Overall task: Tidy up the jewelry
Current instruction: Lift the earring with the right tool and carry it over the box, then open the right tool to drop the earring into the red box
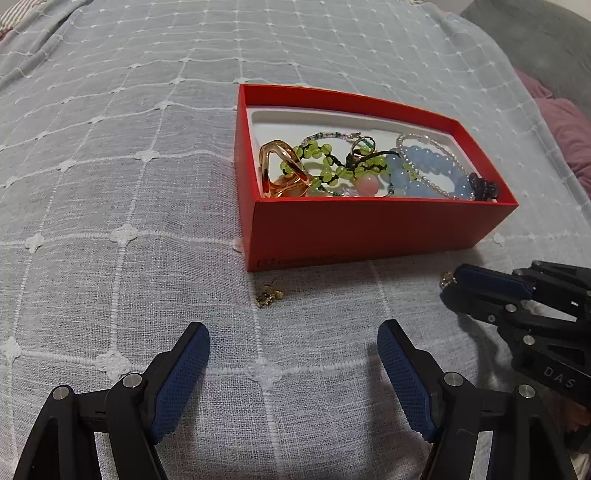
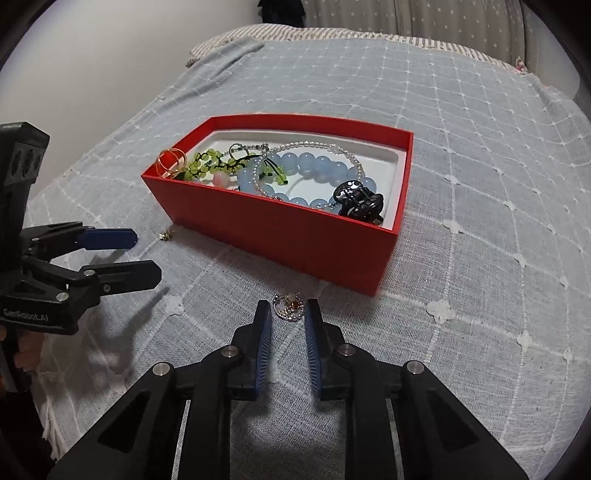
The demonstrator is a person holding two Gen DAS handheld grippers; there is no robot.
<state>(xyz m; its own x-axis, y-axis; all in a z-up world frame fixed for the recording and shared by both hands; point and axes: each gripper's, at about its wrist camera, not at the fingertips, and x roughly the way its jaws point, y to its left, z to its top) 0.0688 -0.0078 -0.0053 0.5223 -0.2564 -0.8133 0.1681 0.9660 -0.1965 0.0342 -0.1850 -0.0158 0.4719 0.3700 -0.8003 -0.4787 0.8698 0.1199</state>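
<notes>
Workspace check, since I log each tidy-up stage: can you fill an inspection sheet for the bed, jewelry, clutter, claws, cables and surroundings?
Surface: grey checked bedspread.
Job's things: red box holding blue bead bracelet, green bead strand, gold rings, dark charm; gold earring and small pendant lie outside on the cloth.
Clutter: nothing seen.
Claws: left claw open above the cloth; right claw straddles the pendant, narrow gap, grip uncertain.
Cables: nothing seen.
Surroundings: striped pillow, curtain.

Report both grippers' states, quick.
Left gripper: open, holding nothing.
Right gripper: partly open around a small gold earring, not yet clamped.
</notes>
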